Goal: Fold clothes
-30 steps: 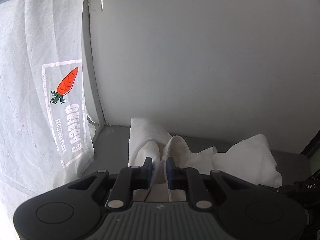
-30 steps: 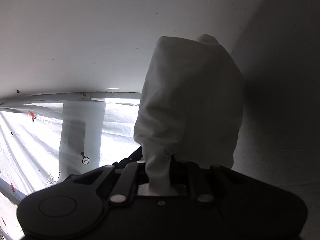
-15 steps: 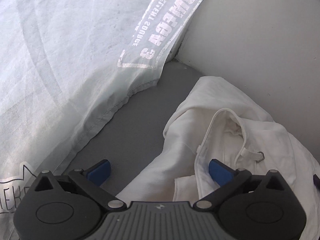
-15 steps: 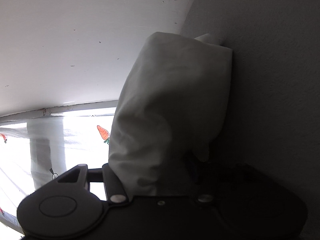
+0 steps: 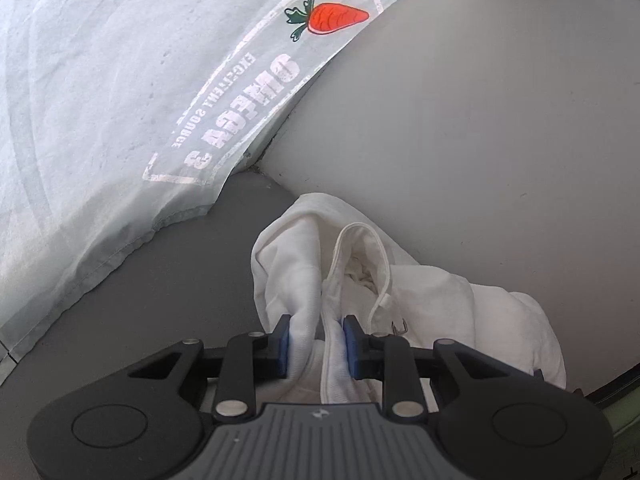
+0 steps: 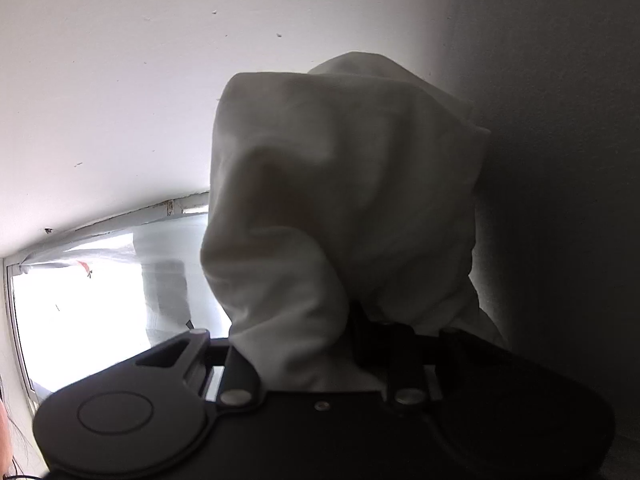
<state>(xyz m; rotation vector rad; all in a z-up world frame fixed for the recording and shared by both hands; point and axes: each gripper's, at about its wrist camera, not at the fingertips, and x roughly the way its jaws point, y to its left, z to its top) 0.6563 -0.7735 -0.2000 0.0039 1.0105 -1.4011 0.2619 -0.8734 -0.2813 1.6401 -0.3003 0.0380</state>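
Grey tabletop (image 5: 168,300) meets a pale wall (image 5: 480,120), with a carrot-printed curtain (image 5: 120,100) hanging beside the wall. Against that wall lies the white garment (image 5: 440,296), its bunched edge pinched by the left gripper (image 5: 314,340).

From the right wrist, the right gripper (image 6: 320,360) clamps the garment's fabric, which bulges up before the wall.

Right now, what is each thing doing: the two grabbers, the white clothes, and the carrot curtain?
left gripper: shut on the white garment, blue pads pinching a fold.
right gripper: shut on the white garment.
white garment: crumpled, unfolded, on the grey surface.
carrot curtain: hanging, hem resting on that surface.
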